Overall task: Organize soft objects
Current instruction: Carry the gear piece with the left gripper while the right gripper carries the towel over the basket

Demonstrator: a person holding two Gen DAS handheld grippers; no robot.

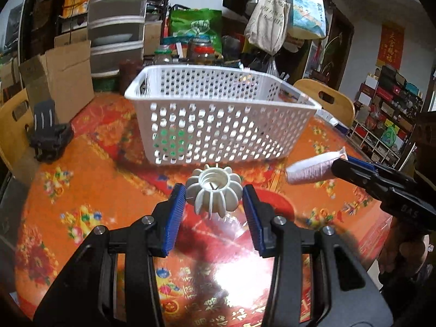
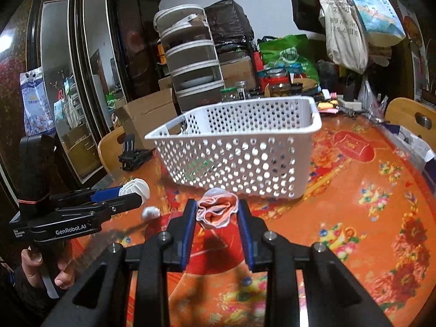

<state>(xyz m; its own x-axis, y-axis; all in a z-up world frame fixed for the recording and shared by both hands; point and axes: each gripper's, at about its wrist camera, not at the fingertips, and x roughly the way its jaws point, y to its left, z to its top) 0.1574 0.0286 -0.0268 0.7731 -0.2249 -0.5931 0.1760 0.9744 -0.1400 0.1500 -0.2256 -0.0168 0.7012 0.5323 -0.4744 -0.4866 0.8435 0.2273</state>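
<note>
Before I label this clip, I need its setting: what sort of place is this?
Most likely a lived-in home dining room. A table with a red floral cover has wooden chairs around it, tote bags hang on the wall, and food jars crowd the back.

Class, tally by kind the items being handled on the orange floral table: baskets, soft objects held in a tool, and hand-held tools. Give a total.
White perforated plastic basket: 1
Held soft objects: 2, a white ribbed pumpkin-shaped squishy and a pink-and-white rolled cloth
Black two-finger tools with blue pads: 2, left tool and right tool
Total: 5
</note>
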